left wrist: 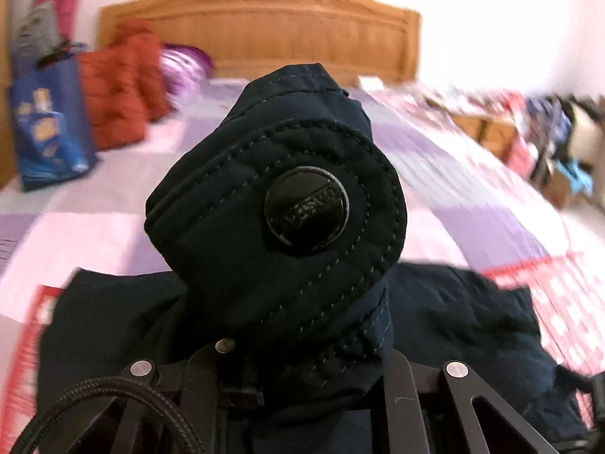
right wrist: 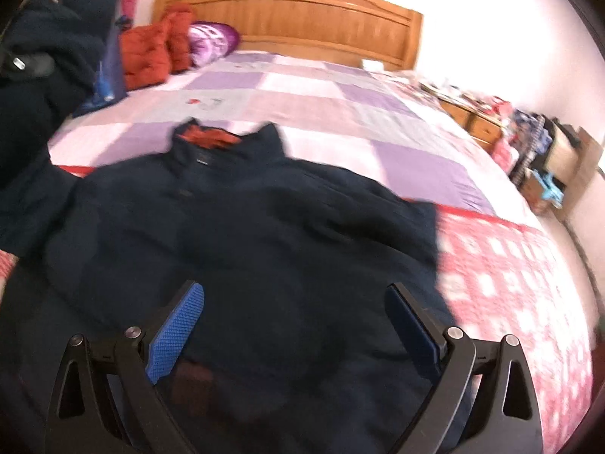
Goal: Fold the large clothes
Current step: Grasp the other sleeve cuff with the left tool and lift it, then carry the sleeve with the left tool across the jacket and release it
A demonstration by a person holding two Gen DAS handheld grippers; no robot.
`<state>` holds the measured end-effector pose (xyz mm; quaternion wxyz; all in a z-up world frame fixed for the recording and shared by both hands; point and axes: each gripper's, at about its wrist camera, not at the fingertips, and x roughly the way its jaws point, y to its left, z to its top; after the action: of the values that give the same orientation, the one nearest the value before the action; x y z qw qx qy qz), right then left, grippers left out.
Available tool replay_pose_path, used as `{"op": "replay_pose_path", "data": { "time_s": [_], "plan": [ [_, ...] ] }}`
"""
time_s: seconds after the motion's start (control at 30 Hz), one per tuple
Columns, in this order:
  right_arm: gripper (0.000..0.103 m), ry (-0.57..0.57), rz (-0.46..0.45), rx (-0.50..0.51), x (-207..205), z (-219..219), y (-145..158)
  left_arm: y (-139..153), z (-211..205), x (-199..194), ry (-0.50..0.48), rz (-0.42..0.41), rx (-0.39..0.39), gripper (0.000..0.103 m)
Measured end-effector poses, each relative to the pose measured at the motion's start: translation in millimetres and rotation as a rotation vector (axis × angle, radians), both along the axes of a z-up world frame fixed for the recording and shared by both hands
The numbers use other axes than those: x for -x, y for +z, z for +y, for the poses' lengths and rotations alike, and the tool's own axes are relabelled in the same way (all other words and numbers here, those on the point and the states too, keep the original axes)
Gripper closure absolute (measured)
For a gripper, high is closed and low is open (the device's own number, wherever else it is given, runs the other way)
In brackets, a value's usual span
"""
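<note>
quilted bed under navy jacket; left gripper jaws pinching buttoned cuff, right gripper jaws spread above jacket.

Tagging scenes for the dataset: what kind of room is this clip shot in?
A bedroom, most likely in a home. A bed with a wooden headboard and a purple checked quilt fills the view, a jacket lies spread on it, and clutter sits along the wall.

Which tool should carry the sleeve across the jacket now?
Left. The left tool is already shut on the navy sleeve cuff, lifted above the jacket. The right tool is open and holds nothing.
</note>
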<state>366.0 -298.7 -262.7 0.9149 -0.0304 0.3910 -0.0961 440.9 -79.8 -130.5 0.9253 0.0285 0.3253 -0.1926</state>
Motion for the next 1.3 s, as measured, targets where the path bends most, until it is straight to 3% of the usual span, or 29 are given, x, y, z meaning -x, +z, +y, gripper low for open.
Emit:
{"op": "replay_pose_path", "data": {
  "time_s": [0.23, 0.37, 0.6, 0.8, 0.87, 1.07, 1.3],
  "plan": [
    [0.004, -0.076, 0.051, 0.034, 48.2, -69.2, -10.1, -75.2, -112.1, 14.0, -0.092, 0.096, -0.124, 0.086],
    [0.004, -0.094, 0.056, 0.039, 65.4, -93.7, -15.6, -97.1, -128.8, 26.0, -0.069, 0.104, -0.153, 0.086],
    [0.004, -0.140, 0.066, -0.013, 78.4, -116.1, -28.8, -99.8, -138.9, 33.9, -0.025, 0.068, -0.117, 0.086],
    [0.004, -0.124, 0.071, -0.005, 73.3, -111.9, -30.5, -122.6, -152.2, 33.0, -0.078, 0.052, -0.263, 0.078],
    [0.004, -0.116, 0.067, 0.003, 70.1, -108.2, -30.2, -116.5, -150.8, 39.7, -0.097, 0.052, -0.241, 0.073],
    [0.004, -0.137, 0.059, -0.001, 68.0, -104.8, -29.0, -78.8, -116.1, 68.7, -0.151, -0.007, -0.088, 0.040],
    [0.004, -0.142, 0.049, -0.014, 62.2, -100.2, -20.3, -58.7, -23.0, 70.1, -0.004, -0.064, -0.062, 0.036]
  ]
}}
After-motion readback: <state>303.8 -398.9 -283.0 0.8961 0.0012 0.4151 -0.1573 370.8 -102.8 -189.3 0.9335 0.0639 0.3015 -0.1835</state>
